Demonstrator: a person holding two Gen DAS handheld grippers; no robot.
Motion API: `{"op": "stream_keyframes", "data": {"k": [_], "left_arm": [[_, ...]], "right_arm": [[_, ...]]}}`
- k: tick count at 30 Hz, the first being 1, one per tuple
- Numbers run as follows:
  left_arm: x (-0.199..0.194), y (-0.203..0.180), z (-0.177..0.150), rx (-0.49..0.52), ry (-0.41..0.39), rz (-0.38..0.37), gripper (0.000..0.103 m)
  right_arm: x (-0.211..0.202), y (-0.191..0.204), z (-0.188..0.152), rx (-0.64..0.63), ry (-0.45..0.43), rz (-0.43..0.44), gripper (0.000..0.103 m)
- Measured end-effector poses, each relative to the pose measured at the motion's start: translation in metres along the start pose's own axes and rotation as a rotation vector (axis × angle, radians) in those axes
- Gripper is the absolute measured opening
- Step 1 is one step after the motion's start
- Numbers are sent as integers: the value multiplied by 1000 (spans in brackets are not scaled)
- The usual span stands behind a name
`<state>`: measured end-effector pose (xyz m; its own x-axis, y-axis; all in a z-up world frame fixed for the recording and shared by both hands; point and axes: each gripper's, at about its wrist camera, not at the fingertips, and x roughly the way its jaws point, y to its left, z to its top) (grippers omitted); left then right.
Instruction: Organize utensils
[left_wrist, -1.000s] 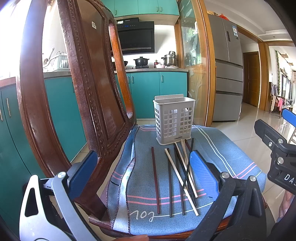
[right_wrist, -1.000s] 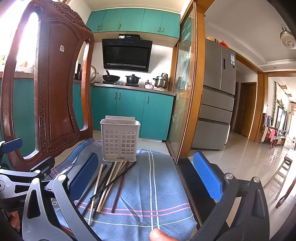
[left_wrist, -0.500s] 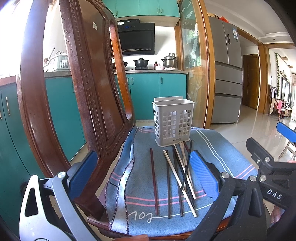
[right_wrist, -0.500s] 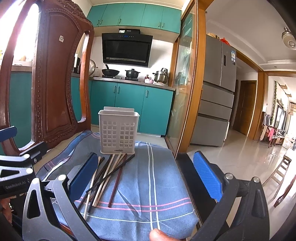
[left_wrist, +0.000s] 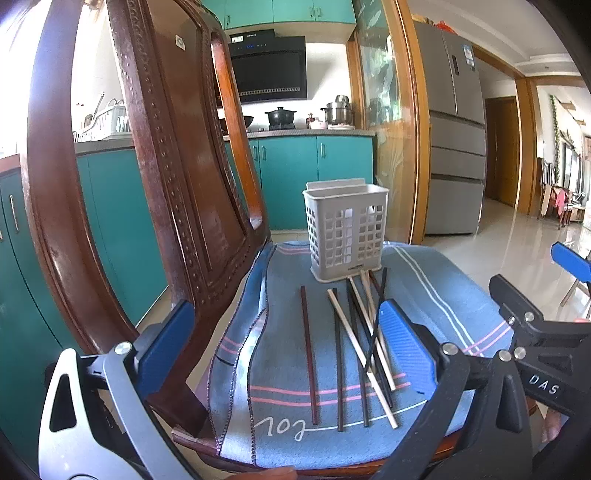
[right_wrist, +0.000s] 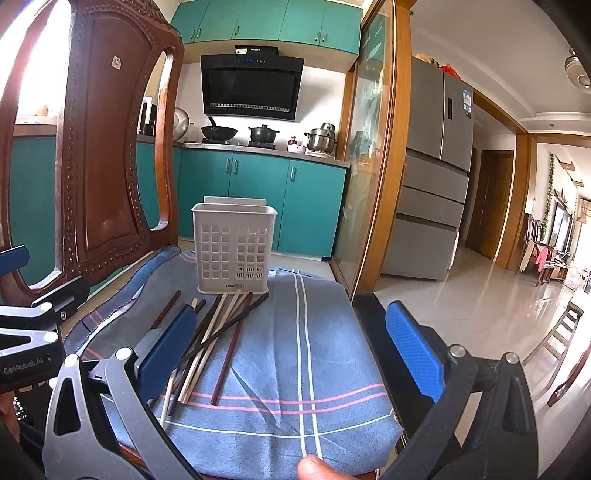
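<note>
Presently listed, one lot of chopsticks (left_wrist: 347, 343): mixed dark, reddish-brown and pale sticks, lying loose on the blue striped cloth (left_wrist: 436, 295) that covers the chair seat. Position: ahead of and between the fingers of the left tool (left_wrist: 284, 354); ahead and to the left of the right tool (right_wrist: 291, 354), partly behind its left finger.

Arrangement: one reddish stick (left_wrist: 308, 350) lies apart on the left of the lot; the rest overlap and cross, far ends just beside the base of the basket.

Receiving item: grey perforated utensil basket (left_wrist: 347, 236), upright on the cloth beyond the sticks, top open, apparently empty.

Tools: left tool spread wide, holding nothing. Right tool likewise spread wide, holding nothing.

Handling, as judged: light, stiff, slender; smooth finish likely to slip or roll between the pads. The soft cloth may give under a downward press, which should help a finger get beneath a stick. Crossed sticks will likely drag neighbours along.

Suggested hold: across the shaft near mid-length, or somewhat toward the near end so the far tip leads into the basket. The lone reddish stick offers the cleanest first pick.
</note>
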<state>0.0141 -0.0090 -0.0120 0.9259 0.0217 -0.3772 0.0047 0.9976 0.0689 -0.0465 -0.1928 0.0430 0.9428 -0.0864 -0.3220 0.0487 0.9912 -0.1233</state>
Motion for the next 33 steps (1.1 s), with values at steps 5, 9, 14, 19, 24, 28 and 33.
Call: {"op": "stream_keyframes", "data": {"k": [5, 9, 14, 19, 24, 28, 33], "left_arm": [[22, -4, -8, 43, 113, 90, 99], [40, -5, -16, 55, 222, 102, 99], [49, -14, -24, 69, 267, 42, 99], [61, -28, -30, 100, 311, 28, 99], [74, -35, -37, 116, 348, 20, 99], [86, -38, -39, 119, 372, 17, 99], [91, -37, -43, 105, 391, 6, 99]], "right_arm": [[30, -1, -1, -60, 117, -73, 100], [77, -9, 2, -67, 294, -67, 100], [145, -9, -2, 73, 589, 119, 65], [185, 22, -2, 112, 688, 233, 64], [212, 54, -2, 18, 729, 223, 64], [225, 61, -8, 11, 758, 241, 53], [226, 48, -9, 13, 776, 278, 15]]}}
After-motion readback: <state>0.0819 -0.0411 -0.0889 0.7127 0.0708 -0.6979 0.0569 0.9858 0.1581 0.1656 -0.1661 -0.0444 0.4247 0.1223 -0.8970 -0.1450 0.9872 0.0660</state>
